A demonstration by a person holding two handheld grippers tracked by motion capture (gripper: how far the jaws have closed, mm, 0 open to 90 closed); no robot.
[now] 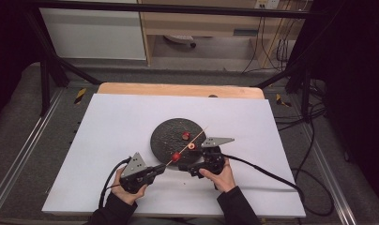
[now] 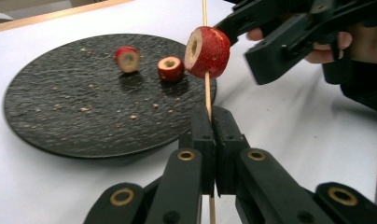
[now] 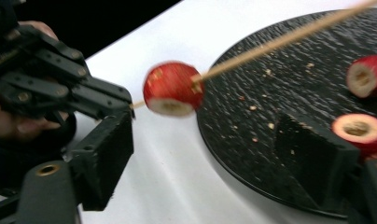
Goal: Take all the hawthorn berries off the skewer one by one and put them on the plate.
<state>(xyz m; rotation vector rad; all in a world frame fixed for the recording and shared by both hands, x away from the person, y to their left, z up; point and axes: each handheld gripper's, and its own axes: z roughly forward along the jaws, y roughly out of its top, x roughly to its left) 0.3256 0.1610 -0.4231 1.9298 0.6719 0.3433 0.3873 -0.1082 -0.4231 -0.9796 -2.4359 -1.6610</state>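
Note:
A thin wooden skewer carries one cored red fruit above the near edge of a black round plate. My left gripper is shut on the skewer's lower end. Two more cored red fruits lie on the plate. My right gripper stands open just short of the skewered fruit, nothing between its jaws.
A white sheet covers the wooden table. Crumbs dot the plate. Cables trail from both grippers toward the front and right. A dark metal frame stands around the table.

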